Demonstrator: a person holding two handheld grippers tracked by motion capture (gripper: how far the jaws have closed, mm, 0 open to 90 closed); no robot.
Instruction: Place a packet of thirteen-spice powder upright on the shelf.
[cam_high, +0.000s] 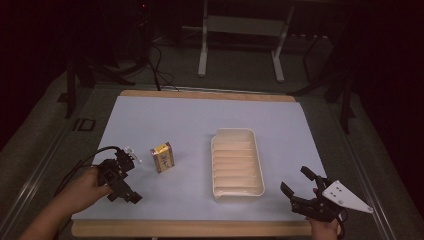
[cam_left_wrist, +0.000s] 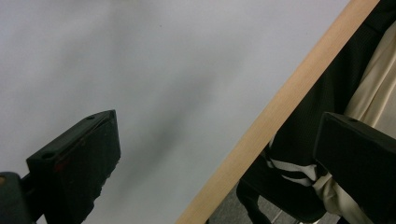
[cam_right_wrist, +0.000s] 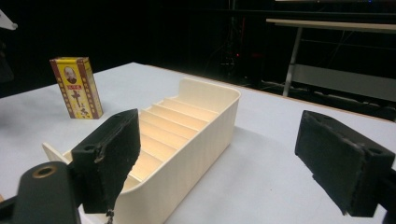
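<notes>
Dark floor and the legs of a white stand fill the back of my high view, and in front of them sits the table (cam_high: 200, 227), a wooden top covered by a pale sheet (cam_high: 190, 120). On that sheet I see a cream tray (cam_high: 237, 162) with ribbed dividers, lying lengthwise right of centre. A small yellow box (cam_high: 162, 157) stands upright to its left, well apart from it. My left gripper (cam_high: 120, 176) hovers near the front left corner of the sheet, just beside the yellow box but not touching it; from up here I cannot tell how its jaws stand. My right gripper (cam_high: 298, 181) sits at the front right corner, jaws spread, close to the near end of the tray.

Through the left gripper view I look down on bare sheet and the table's wooden edge running diagonally. The two black jaws are wide apart with nothing between them. Beyond the edge I make out dark and cream cloth.

Through the right gripper view the jaws also stand wide apart and empty. The tray lies ahead between them, partly behind the left-hand jaw, and the yellow box with red print stands further back on the left.
</notes>
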